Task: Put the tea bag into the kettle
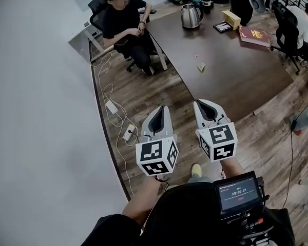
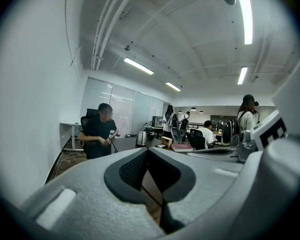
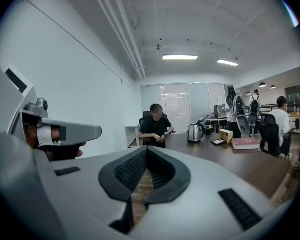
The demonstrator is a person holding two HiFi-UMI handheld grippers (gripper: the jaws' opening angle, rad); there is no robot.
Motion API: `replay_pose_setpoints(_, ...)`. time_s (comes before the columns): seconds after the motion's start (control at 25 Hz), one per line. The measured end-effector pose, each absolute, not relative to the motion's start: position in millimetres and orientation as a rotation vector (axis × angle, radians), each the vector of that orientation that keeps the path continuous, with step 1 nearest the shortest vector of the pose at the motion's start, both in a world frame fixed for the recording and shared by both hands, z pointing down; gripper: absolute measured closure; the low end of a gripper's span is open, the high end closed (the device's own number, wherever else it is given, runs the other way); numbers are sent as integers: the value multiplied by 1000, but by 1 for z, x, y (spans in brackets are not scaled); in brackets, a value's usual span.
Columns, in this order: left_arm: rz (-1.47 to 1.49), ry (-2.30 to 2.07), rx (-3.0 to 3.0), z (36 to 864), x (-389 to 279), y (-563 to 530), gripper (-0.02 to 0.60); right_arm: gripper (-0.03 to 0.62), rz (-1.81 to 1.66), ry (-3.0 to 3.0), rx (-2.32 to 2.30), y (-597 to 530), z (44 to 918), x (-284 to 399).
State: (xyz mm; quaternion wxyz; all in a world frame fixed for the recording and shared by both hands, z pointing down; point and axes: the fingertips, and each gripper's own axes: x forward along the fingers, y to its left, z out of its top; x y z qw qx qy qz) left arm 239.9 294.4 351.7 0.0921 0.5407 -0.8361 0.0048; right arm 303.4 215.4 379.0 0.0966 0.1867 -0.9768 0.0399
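The steel kettle (image 1: 191, 15) stands at the far end of the dark table (image 1: 236, 76). A small yellowish tea bag (image 1: 201, 67) lies flat on the table, closer to me than the kettle. Both grippers are held over the wooden floor, well short of the table's near corner. My left gripper (image 1: 164, 108) is shut with nothing in it, its jaws meeting at the tip (image 2: 147, 150). My right gripper (image 1: 199, 102) is also shut and empty (image 3: 147, 149). The kettle (image 3: 193, 133) shows small and far ahead in the right gripper view, and again as the kettle (image 2: 141, 138) in the left gripper view. The tea bag cannot be made out in either gripper view.
A person in black (image 1: 124, 22) sits in a chair at the table's far left corner. A yellow box (image 1: 231, 19) and a red book (image 1: 254, 36) lie right of the kettle. Power strips and cables (image 1: 112, 107) trail along the white wall. More people and office chairs (image 1: 290, 32) are at right.
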Motion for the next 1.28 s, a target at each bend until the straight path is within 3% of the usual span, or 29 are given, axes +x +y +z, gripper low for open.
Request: replay_pose_setpoints(1.28,10,-2503,1520,364,127,202,577,592,151,-2870,549,113,392,201)
